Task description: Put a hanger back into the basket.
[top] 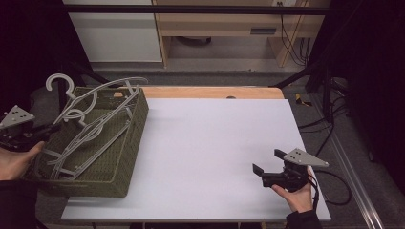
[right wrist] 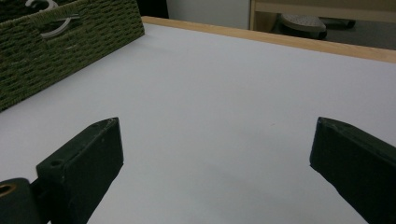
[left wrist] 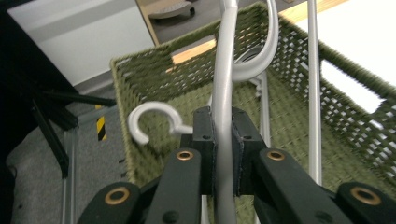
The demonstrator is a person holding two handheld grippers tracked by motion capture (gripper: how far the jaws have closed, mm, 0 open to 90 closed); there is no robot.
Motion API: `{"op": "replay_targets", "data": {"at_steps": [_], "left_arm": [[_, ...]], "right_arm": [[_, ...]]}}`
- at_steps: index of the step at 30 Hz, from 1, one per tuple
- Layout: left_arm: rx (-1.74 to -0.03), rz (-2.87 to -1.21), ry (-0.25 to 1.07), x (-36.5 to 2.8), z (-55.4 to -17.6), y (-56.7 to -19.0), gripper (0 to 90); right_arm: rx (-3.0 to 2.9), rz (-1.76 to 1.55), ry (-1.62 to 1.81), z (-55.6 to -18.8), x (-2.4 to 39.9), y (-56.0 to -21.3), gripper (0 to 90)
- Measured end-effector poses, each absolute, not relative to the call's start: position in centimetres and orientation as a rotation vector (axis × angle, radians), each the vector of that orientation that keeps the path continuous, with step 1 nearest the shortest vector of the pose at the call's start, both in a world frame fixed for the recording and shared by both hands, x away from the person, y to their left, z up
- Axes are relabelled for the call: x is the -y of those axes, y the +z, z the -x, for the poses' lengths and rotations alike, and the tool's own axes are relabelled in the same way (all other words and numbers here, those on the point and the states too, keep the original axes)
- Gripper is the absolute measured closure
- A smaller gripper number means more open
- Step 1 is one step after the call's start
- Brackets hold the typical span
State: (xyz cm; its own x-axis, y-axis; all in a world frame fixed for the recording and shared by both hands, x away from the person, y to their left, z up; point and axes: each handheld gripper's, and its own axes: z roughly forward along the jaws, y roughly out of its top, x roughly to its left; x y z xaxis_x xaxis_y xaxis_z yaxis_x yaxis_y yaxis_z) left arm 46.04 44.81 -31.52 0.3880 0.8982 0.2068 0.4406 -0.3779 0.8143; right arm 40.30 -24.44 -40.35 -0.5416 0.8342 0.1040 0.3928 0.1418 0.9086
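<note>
Left gripper [left wrist: 223,154] clamped on hanger [left wrist: 224,84], at basket's [top: 136,119] left rim; basket at table's [top: 215,143] left edge. Right gripper [top: 266,168] wide open, empty, near table's right front corner.

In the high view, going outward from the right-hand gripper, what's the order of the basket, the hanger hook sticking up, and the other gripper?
From the right gripper:
1. Green woven basket, on the table's left part.
2. Raised hanger hook, above the basket's far-left corner.
3. Left gripper, past the basket's left rim.
</note>
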Motion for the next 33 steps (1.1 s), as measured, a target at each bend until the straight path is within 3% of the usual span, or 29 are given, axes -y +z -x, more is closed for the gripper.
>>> {"op": "replay_targets", "data": {"at_steps": [18,33], "left_arm": [[-1.260,-2.016,0.891,-46.4,-46.7,-33.9,83.0],[-1.313,-2.098,0.798,-44.7,-47.6,-36.8,82.8]], "right_arm": [[-2.007,-1.169,1.370,-40.3,24.5,-40.4,2.8],[-2.009,-1.174,1.367,-40.3,24.4,-40.4,2.7]]}}
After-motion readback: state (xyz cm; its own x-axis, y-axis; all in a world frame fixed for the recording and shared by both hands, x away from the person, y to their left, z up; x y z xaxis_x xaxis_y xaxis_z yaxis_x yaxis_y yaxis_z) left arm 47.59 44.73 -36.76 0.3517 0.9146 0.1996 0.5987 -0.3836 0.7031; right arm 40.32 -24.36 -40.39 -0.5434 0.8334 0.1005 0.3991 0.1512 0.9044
